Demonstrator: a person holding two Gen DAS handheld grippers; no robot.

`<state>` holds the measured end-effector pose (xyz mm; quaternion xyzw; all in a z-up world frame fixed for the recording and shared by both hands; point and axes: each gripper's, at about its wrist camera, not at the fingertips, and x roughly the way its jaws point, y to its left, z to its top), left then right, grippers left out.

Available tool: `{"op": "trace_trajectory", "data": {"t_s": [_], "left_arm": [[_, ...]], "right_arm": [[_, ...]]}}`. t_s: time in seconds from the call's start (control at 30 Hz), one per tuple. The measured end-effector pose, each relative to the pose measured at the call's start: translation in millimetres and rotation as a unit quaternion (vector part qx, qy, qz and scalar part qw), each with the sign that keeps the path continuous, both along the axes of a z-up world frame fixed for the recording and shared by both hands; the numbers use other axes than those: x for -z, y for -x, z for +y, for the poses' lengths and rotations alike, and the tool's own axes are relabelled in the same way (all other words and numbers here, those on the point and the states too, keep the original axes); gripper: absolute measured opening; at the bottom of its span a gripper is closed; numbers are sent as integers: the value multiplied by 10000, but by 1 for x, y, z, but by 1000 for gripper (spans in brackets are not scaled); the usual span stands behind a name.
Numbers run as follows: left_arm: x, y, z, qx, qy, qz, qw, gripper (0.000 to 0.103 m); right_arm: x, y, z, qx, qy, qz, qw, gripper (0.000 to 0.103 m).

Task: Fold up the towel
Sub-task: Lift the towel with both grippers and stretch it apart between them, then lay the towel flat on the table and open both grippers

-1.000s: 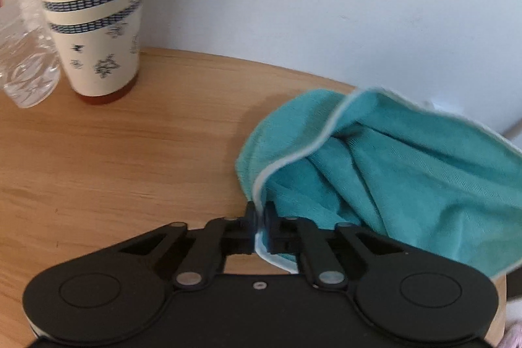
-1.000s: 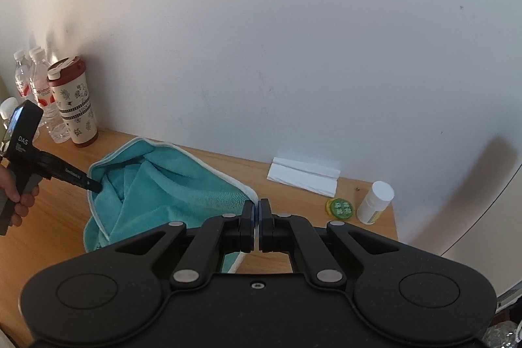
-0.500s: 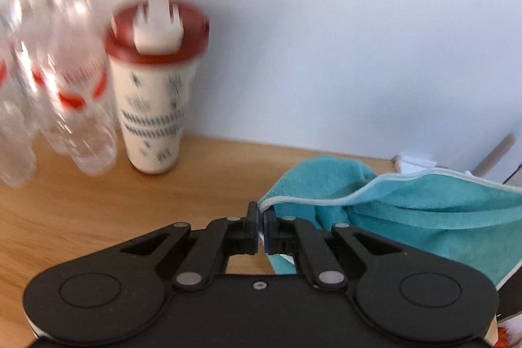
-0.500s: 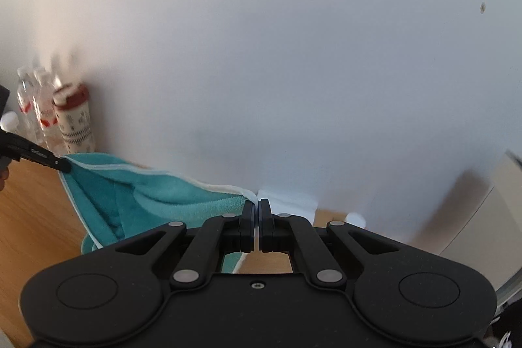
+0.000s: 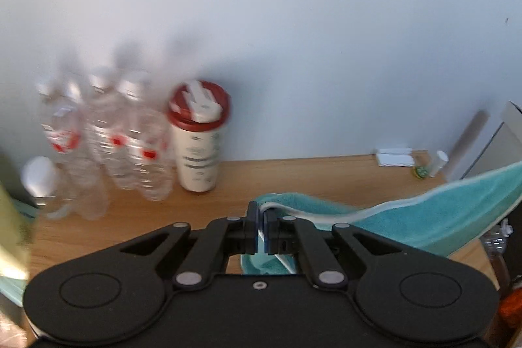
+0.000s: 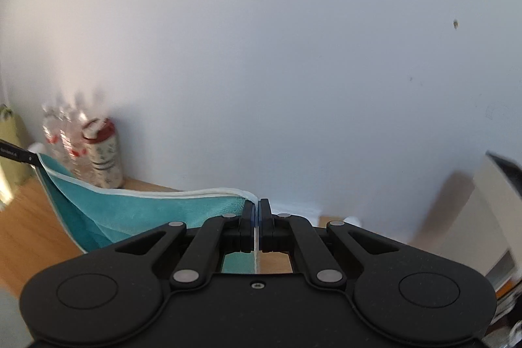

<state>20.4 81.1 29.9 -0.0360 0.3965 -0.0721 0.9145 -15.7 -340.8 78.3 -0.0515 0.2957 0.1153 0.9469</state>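
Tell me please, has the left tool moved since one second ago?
Yes. The left tool, shut on the towel, rose and drew back: the red-lidded cup, earlier close and large, now stands smaller and whole by the wall.

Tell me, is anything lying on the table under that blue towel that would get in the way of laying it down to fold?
Nothing visible does. Both grippers, left and right, already pinch the towel by its white edge. The bottles and cup stand back by the wall; the wooden table nearer looks bare, though the hanging towel hides part of it.
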Motion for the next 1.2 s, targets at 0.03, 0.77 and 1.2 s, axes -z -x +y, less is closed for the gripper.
{"op": "trace_trajectory", "data": {"t_s": [0.03,0.77,1.2], "left_arm": [[-8,7,0,10,-33,-9,10000,2],[78,-93,-15,-277,-1313,759,9880,3],[163,-140,-18,-746,-1528,1152,9787,49]], "right_arm": [[-1,2,0,6,1,43,10000,2],[125,-152,19,100,794,819,9934,1],[235,-253,34,301,1642,1418,9757,4]]}}
